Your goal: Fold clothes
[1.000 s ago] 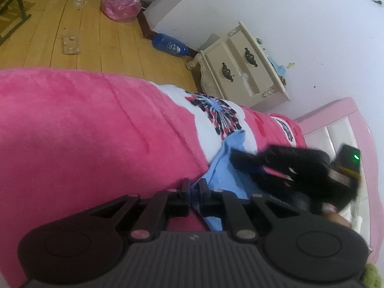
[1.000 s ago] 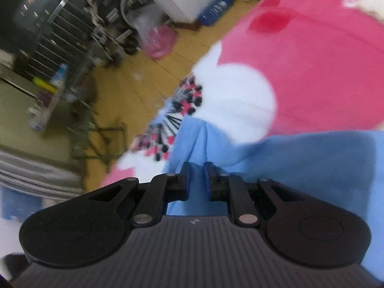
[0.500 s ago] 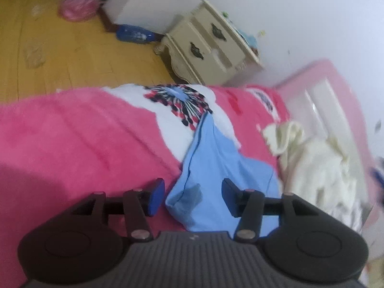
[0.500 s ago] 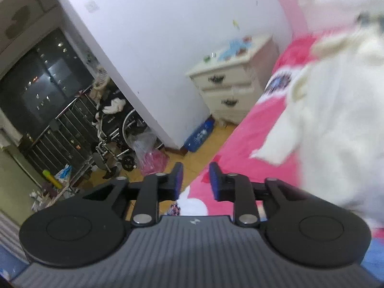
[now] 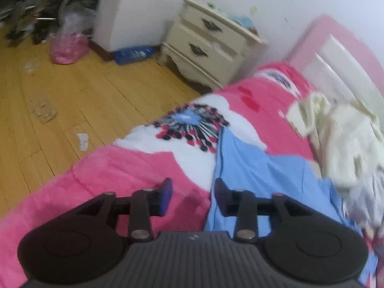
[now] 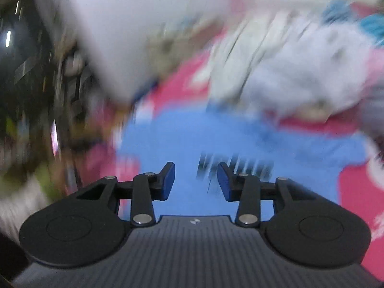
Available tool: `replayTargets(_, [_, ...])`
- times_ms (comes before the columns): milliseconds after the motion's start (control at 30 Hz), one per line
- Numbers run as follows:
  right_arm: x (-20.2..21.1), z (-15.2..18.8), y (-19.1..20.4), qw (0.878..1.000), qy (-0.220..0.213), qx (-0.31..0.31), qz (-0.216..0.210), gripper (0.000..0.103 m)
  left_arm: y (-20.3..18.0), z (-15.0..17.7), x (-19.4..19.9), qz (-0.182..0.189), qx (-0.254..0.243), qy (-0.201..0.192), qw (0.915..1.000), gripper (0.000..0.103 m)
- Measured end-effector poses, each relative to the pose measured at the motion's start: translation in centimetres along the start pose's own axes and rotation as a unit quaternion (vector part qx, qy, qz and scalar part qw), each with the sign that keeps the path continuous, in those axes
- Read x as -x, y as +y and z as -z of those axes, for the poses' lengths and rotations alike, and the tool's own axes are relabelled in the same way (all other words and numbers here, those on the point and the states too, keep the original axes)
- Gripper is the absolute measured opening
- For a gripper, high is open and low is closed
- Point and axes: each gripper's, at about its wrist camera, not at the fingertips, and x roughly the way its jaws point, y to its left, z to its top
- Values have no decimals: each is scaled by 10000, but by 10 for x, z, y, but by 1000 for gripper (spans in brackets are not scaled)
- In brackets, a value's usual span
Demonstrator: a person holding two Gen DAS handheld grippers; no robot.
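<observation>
A light blue garment (image 5: 254,168) lies flat on the pink blanket (image 5: 108,175) of the bed. My left gripper (image 5: 192,193) hovers above the garment's left edge with its jaws apart and closing, nothing between them. In the heavily blurred right wrist view the same blue garment (image 6: 240,139) spreads below my right gripper (image 6: 195,180), whose jaws are opening and hold nothing. A heap of cream and white clothes (image 5: 340,139) lies beyond the blue garment, near the headboard, and the clothes heap (image 6: 276,72) shows as a pale smear in the right wrist view.
A cream nightstand (image 5: 211,45) stands against the white wall beside the pink headboard (image 5: 340,48). Wooden floor (image 5: 60,100) runs left of the bed, with a pink plastic bag (image 5: 68,50), a blue bottle (image 5: 134,52) and paper scraps on it.
Both grippers let go of the blue garment and opened. The left one rose and rolled. The right one swung far across the bed and back over the garment.
</observation>
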Motion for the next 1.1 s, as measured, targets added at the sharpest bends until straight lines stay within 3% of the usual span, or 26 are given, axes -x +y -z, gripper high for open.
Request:
replayTargets(133, [-106,27,68,9931,744,713,-566,38,-8,1,-6,-6,-362,300,9989,40])
replayTargets(233, [-157,43,119,9869,829,1085,-856,39,-13,7,-13,-88,-576,368,9976,40])
replayTargets(300, [-179,51,146,9839,784,1433,-722,39,-14,10,-16,-137,-701,360,9968,40])
replayTargets(400, [-212,61,170,9802,689,1855,-35,39,-11,12,-19,-146,-790,310,9963,40])
replayTargets(533, [-225,73,169,9807,622,1832,289,37,-12,13,-24,-261,-976,205,9947,33])
replayTargets(567, [-222,74,169,9807,580,1834,345,33,-14,14,-25,-299,-1028,188,9941,33])
replayTargets(633, [-218,74,168,9813,519,1803,438,12,-16,14,-26,-373,-1128,162,9928,29])
replayTargets(733, [-206,74,160,9844,519,1614,470,1,-21,15,-28,-472,-1347,106,9897,27])
replayTargets(900, [-193,71,147,9909,621,1189,-59,1,-25,17,-32,-554,-1574,46,9860,26])
replayTargets(1100, [-192,77,147,9902,592,1149,-533,3,-28,14,-37,-602,-1630,28,9848,26])
